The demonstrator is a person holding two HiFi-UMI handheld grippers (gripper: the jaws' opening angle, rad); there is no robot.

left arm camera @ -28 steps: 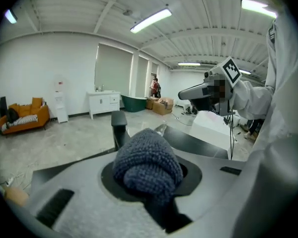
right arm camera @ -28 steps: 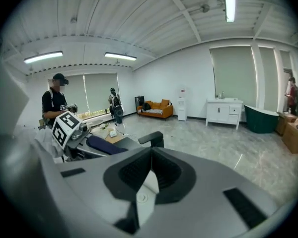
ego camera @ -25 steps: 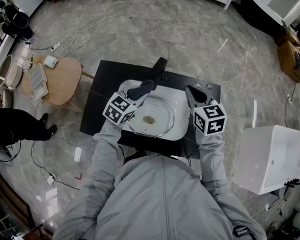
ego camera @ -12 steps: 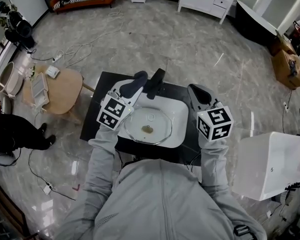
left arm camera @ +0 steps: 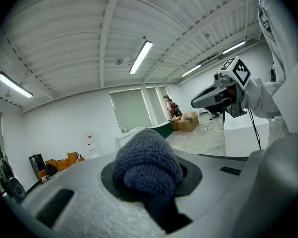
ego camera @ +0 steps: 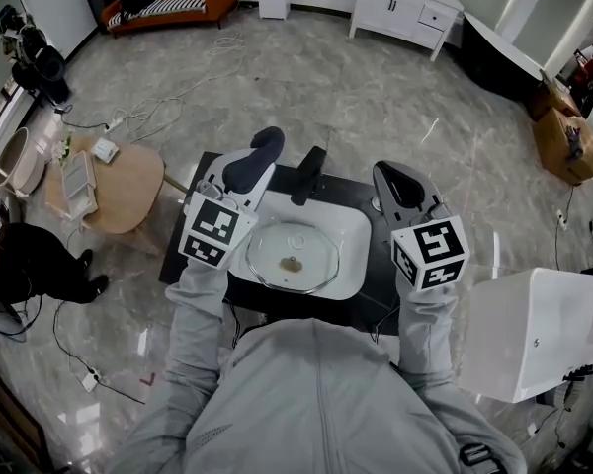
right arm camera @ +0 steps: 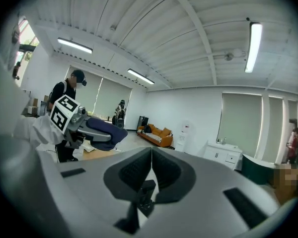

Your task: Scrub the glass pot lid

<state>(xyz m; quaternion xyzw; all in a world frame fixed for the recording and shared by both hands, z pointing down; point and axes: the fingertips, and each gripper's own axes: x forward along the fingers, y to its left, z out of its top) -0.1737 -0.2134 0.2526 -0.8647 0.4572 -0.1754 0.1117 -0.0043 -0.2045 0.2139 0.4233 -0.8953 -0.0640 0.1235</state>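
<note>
You are wearing a light grey jacket (ego camera: 316, 388) with a zip line running down its middle. Its left sleeve (ego camera: 200, 299) and right sleeve (ego camera: 422, 314) are covering both arms down to the wrists, in the same plain grey, with no print showing.

The left gripper (ego camera: 265, 144) and the right gripper (ego camera: 388, 174) are showing pale grey moulded shells with dark, ribbed jaw linings. Each is carrying a white cube with black square markers: the left cube (ego camera: 210, 231) and the right cube (ego camera: 431, 253). A thin black cable (left arm camera: 254, 129) is hanging below the right gripper.
</note>
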